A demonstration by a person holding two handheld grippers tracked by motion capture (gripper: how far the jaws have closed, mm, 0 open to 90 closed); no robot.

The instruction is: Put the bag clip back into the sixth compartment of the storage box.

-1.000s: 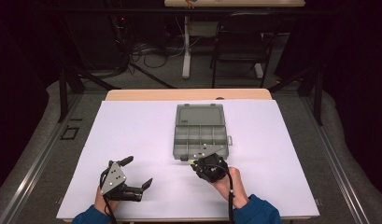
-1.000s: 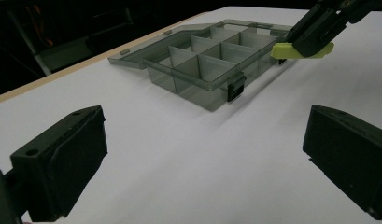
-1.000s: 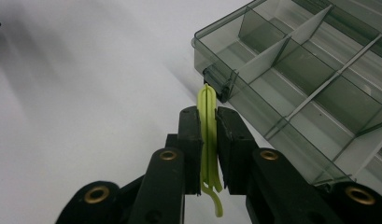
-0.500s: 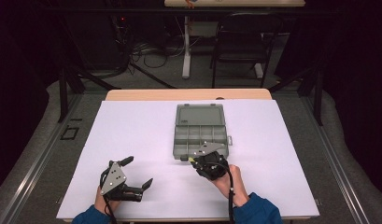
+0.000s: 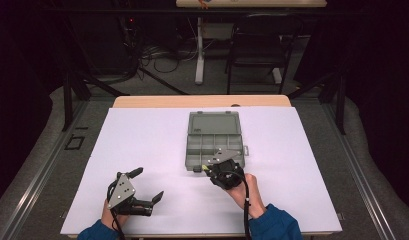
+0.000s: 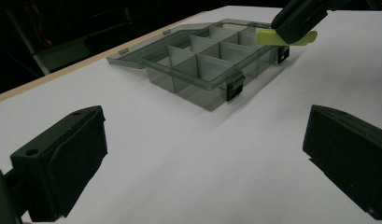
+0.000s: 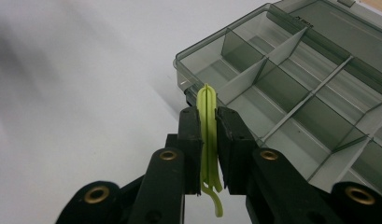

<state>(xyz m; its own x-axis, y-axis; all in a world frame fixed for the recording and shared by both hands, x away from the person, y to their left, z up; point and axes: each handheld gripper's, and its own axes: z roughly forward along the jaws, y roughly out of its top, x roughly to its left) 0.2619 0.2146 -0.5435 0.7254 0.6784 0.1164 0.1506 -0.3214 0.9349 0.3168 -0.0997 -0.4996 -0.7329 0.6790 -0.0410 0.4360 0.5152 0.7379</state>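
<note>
Holding a yellow-green clip (image 7: 208, 135) edge-up in clamped jaws, right gripper (image 5: 210, 170) hovers at the organizer box (image 5: 212, 145) near corner; left gripper (image 5: 148, 186) gapes wide, well apart.

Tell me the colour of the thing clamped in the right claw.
Yellow-green strip; the right gripper view shows it best.

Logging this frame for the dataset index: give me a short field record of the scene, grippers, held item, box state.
surface: white table top
box: clear grey compartment box, lid open and lying flat, compartments look empty
held item: yellow-green plastic piece
right gripper: shut on the yellow-green plastic piece, at the box's near corner
left gripper: open, nothing between the jaws, low over the table top, apart from the box
</note>
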